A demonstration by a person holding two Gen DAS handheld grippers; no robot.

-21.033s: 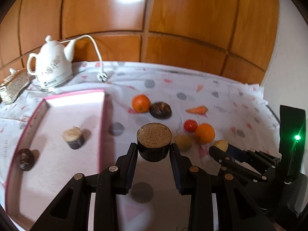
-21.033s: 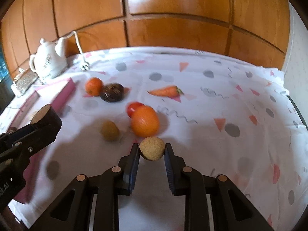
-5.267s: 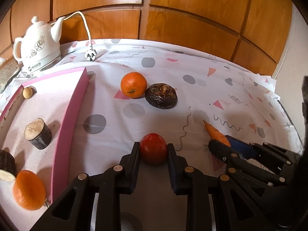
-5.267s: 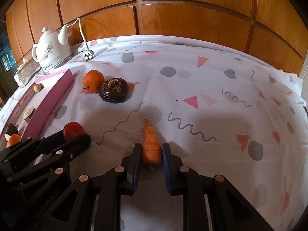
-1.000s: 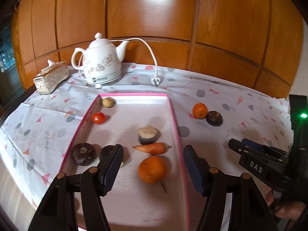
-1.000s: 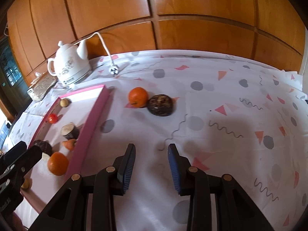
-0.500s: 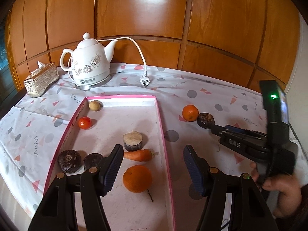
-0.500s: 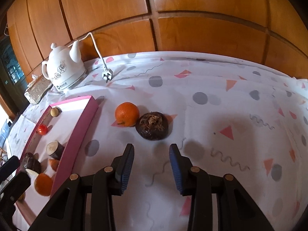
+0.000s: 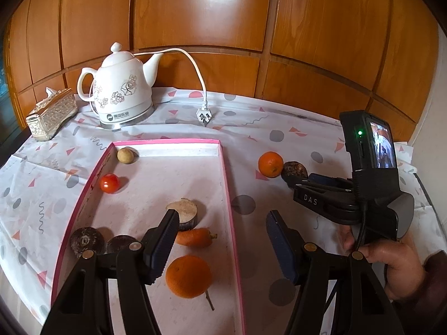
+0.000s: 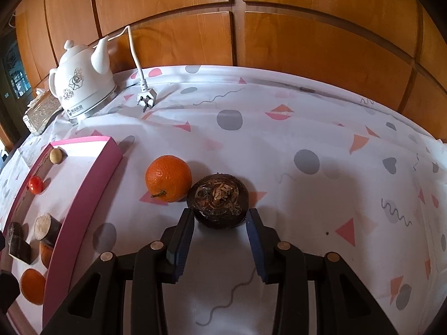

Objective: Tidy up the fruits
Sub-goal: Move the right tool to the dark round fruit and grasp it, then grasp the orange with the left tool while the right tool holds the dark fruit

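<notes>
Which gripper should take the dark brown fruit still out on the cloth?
Right. The right gripper is open with its fingers already on either side of the dark brown fruit, beside the orange. The left gripper hangs open over the pink tray, well away from it.

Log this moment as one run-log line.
right gripper: open, straddling dark brown round fruit | left gripper: open, empty | orange: outside pink tray

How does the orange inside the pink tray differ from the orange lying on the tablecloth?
The tray orange sits inside the pink tray, near the carrot; the cloth orange lies outside on the tablecloth, against the dark round fruit. Both are round, orange, stemmed and ungripped.
</notes>
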